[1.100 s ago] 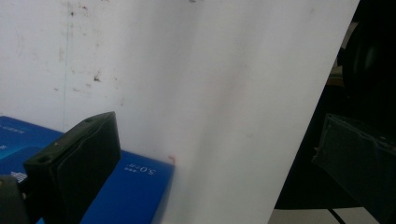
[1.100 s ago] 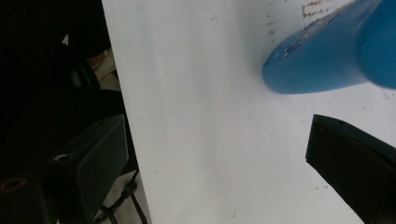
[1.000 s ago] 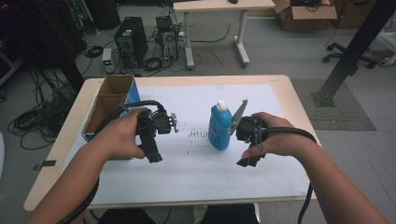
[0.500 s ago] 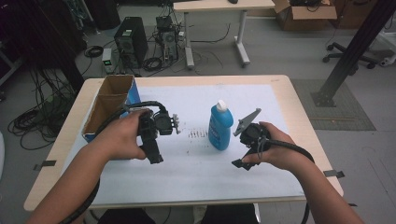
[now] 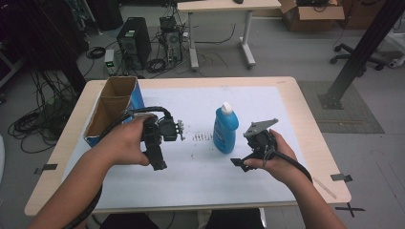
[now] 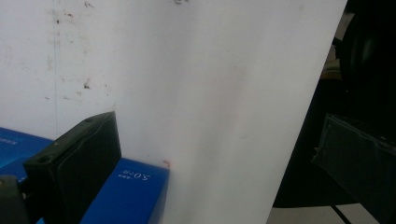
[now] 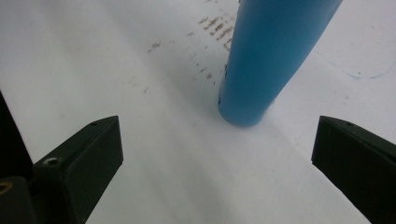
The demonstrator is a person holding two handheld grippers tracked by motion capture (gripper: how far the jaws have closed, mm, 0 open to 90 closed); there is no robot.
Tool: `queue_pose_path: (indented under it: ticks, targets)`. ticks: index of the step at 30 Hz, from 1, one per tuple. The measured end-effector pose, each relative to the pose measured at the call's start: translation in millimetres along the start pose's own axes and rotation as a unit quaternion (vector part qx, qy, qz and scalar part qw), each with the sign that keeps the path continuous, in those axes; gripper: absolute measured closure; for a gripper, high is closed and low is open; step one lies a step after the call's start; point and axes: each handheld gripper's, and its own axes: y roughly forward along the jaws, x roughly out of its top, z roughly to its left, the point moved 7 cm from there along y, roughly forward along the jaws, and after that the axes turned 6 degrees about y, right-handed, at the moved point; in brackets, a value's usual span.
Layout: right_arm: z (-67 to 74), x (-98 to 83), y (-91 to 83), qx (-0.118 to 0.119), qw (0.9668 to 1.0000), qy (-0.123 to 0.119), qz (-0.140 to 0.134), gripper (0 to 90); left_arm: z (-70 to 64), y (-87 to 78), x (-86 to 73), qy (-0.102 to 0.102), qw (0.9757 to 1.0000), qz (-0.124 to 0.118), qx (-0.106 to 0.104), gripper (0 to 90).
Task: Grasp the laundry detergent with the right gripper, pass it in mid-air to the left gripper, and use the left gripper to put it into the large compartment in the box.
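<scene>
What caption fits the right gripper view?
Open right gripper facing an upright blue bottle on the white table cover.

bottle (image 5: 225,129): glossy blue plastic | box (image 5: 112,109): matt cardboard | table (image 5: 305,114): pale wood edge

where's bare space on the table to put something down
The white mat is bare behind and right of the blue bottle, out to the table's far right corner. The near strip between the two forearms is bare too. It is crowded mid-table: the left gripper beside the cardboard box, and the right gripper, jaws open, close by the bottle.
</scene>
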Motion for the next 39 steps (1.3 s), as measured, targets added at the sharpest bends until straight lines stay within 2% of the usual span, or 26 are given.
queue_pose_path:
  ticks: [5,8,9,10,18,21,23,31,34,36,39]
  targets:
    - [-1.5,0.0,9.5,-0.011,0.9995,0.018,-0.024,2.0,-1.0,0.7,-0.7,0.002,1.0000,0.003,0.000,0.2]
    - [-2.8,2.1,16.2,-0.022,0.9978,0.034,-0.051,1.8,-1.3,0.6,-1.9,0.002,1.0000,0.003,0.001,0.2]
    - [-2.8,2.1,16.2,-0.022,0.9978,0.034,-0.051,1.8,-1.3,0.6,-1.9,0.002,1.0000,0.003,0.001,0.2]
    - [-4.2,3.4,19.1,-0.029,0.9966,0.044,-0.063,1.5,-1.2,-0.1,-2.4,0.002,1.0000,0.002,0.001,0.2]
    - [-8.4,9.0,30.6,-0.046,0.9914,0.068,-0.102,1.2,-2.0,-0.6,-3.3,0.000,1.0000,-0.001,0.003,0.2]
    - [-9.7,9.0,33.8,-0.050,0.9911,0.069,-0.102,1.3,-2.4,-0.2,-3.5,0.001,1.0000,0.000,0.002,0.2]
    - [-11.7,9.4,38.9,-0.055,0.9892,0.082,-0.108,1.5,-3.0,0.8,-3.6,0.000,1.0000,0.000,0.003,0.2]
    - [-13.1,11.4,48.7,-0.064,0.9865,0.089,-0.122,1.3,-6.4,-0.9,-2.4,0.004,1.0000,0.002,0.003,0.2]
    - [-16.8,12.9,52.4,-0.079,0.9834,0.097,-0.131,1.2,-7.1,-1.8,-1.0,0.005,1.0000,-0.001,0.007,0.2]
    - [-20.1,15.8,55.7,-0.096,0.9795,0.105,-0.143,0.9,-7.9,-2.2,-0.2,0.006,0.9999,-0.002,0.008,0.2]
    - [-20.6,17.1,58.5,-0.096,0.9782,0.111,-0.147,0.9,-9.5,-2.9,1.0,0.009,0.9999,-0.001,0.008,0.2]
